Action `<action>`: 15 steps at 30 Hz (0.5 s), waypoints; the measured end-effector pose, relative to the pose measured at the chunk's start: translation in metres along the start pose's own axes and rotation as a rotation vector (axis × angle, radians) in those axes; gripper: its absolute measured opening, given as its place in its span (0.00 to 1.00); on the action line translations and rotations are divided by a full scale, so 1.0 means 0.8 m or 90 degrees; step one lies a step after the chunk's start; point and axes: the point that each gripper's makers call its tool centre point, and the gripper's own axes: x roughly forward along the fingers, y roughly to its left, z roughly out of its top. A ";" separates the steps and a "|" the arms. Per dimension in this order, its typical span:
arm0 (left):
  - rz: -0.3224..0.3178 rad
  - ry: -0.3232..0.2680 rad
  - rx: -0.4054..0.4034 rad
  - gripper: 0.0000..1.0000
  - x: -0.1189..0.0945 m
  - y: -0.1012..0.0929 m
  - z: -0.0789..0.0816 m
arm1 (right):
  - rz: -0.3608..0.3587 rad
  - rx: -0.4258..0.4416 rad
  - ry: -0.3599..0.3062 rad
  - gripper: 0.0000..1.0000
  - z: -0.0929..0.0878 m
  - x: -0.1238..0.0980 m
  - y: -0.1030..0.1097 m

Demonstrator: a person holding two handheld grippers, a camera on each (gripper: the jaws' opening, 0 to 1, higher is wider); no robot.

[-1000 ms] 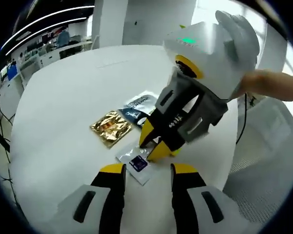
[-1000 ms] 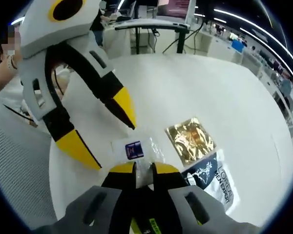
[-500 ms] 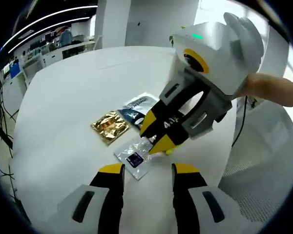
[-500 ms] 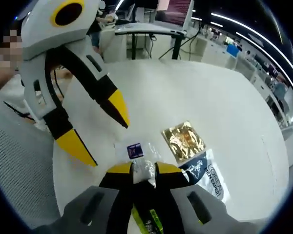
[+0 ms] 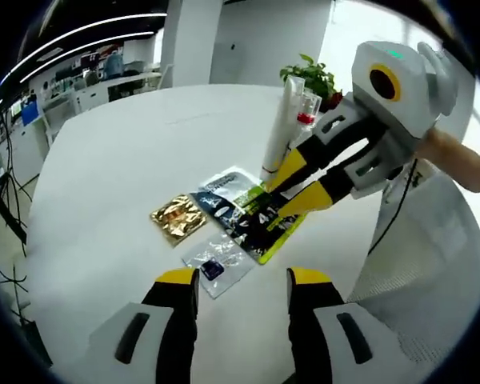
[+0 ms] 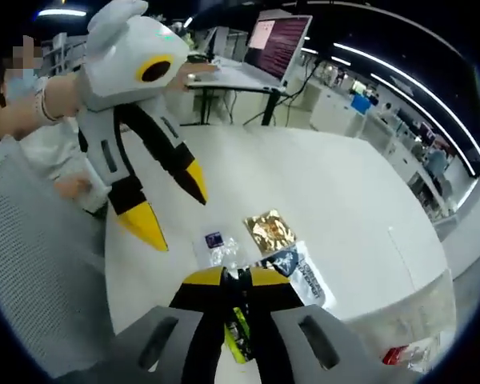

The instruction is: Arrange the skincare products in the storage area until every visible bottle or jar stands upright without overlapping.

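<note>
Left gripper view shows the right claw (image 5: pixel 292 186) lifted off the round white worktop (image 5: pixel 112 160), holding between its closed jaws a flat black sachet with a yellow-green edge (image 5: pixel 260 224), which hangs tilted with its lower end just above the surface. Half a second earlier this claw was low, at the small clear sachet with a dark blue square label (image 5: pixel 216 262); now that sachet lies free on the worktop, near the left claw (image 5: pixel 236 280), whose jaws are wide apart and carry nothing. Beside it lie the crinkled gold foil sachet (image 5: pixel 178 218) and the white and dark blue printed sachet (image 5: pixel 224 188), the two touching at their edges. In the right gripper view the same three flat packets, the clear one (image 6: pixel 219 246), the gold one (image 6: pixel 269 230) and the printed one (image 6: pixel 304 272), sit just beyond the right claw (image 6: pixel 236 276), and the left claw (image 6: pixel 172 200) hovers to the left of them. I judge that one product is now separated from the group, so overlap can be reduced. The worktop has much bare room on the far side and to the left; the near right edge, beside a grey mesh chair (image 5: pixel 432 264), is close to the packets, so I would place things away from it.
</note>
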 end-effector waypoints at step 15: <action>-0.001 -0.020 0.009 0.51 -0.018 -0.027 0.018 | -0.089 0.053 -0.061 0.15 -0.008 -0.083 -0.008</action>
